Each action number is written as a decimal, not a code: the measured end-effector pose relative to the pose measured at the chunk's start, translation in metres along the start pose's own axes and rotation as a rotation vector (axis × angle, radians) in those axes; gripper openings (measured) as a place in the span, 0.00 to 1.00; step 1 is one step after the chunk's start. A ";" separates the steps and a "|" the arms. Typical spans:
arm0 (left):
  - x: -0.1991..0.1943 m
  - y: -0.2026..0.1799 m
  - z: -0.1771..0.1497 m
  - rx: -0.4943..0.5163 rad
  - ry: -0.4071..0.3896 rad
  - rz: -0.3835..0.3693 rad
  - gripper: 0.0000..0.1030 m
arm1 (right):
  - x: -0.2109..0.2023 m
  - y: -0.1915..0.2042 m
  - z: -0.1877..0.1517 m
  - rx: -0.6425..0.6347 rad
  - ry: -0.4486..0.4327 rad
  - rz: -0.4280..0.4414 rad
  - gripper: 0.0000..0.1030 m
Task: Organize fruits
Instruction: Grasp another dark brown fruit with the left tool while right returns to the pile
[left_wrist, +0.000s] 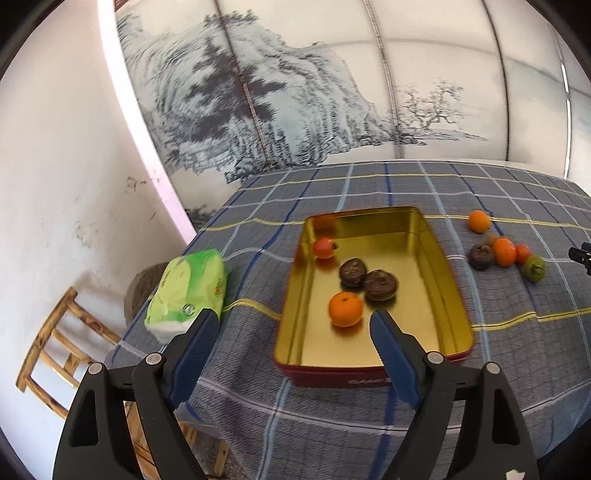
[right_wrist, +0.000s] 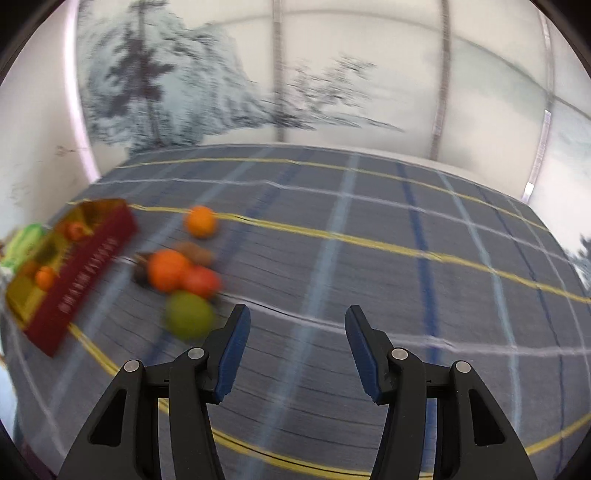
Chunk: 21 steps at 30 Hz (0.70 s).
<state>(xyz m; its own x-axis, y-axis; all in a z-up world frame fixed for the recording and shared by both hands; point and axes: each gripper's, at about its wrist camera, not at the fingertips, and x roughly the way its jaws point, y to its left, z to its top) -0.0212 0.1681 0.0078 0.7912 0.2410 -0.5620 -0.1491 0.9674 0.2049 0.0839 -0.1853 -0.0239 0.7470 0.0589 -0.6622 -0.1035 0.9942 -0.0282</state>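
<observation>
Through the left wrist camera I see my left gripper (left_wrist: 291, 325) spread wide and empty above the near end of the gold-lined tin (left_wrist: 436, 251), which sits mid-table on the checked cloth (left_wrist: 258, 206) holding an orange (left_wrist: 345, 308), two dark brown fruits (left_wrist: 380, 285) and a small red one (left_wrist: 323, 247); a green tissue pack (left_wrist: 188, 291) lies by the table's left edge, and more loose fruit (left_wrist: 504, 251) sits right of the tin. Through the blurred right wrist camera, my right gripper (right_wrist: 297, 321) stands partly open with nothing between its fingers, over bare cloth (right_wrist: 406, 229) just right of a green fruit (right_wrist: 189, 314) and the loose cluster (right_wrist: 168, 269), the tin (right_wrist: 85, 266) at far left.
</observation>
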 end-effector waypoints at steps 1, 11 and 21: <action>-0.001 -0.005 0.002 0.011 -0.002 -0.003 0.79 | 0.000 -0.010 -0.002 0.016 0.006 -0.010 0.54; -0.011 -0.064 0.022 0.142 -0.030 -0.108 0.80 | 0.012 -0.076 -0.012 0.140 0.046 -0.076 0.65; 0.008 -0.138 0.059 0.229 0.016 -0.409 0.70 | 0.016 -0.080 -0.014 0.136 0.039 -0.020 0.68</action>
<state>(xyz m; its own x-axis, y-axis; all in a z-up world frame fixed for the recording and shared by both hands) 0.0407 0.0318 0.0222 0.7484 -0.1535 -0.6452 0.3095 0.9413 0.1351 0.0946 -0.2648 -0.0427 0.7219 0.0385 -0.6909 0.0025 0.9983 0.0583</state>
